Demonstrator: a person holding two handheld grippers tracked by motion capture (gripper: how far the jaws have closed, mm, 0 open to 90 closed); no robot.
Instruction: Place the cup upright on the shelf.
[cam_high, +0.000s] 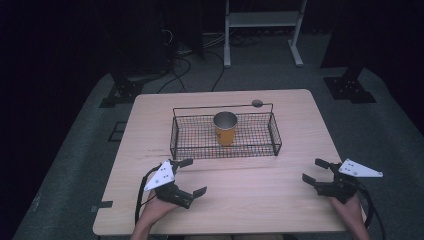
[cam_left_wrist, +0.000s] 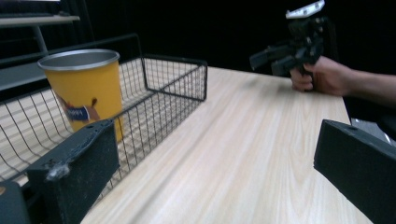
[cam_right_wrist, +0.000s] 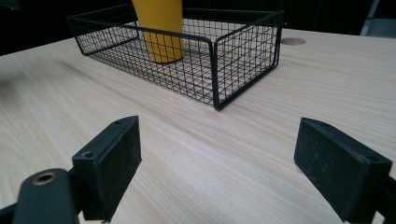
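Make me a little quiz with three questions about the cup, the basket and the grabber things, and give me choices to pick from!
1. Where is the cup?
A. Standing inside the wire basket
B. On the bare table beside the basket
C. Held up in a gripper

2. What colour is the cup's outside?
A. Blue
B. Yellow
C. Green

3. How do the jaws of the left gripper and the right gripper stand?
A. Both shut tight
B. One open, one shut
C. Both open and holding nothing

Answers:
1. A, the cup stands upright on the basket's mesh floor with the wire walls around it.
2. B, its wall is yellow with a small picture, and the inside looks silvery.
3. C, each gripper view shows bare wooden table between its two spread jaws.
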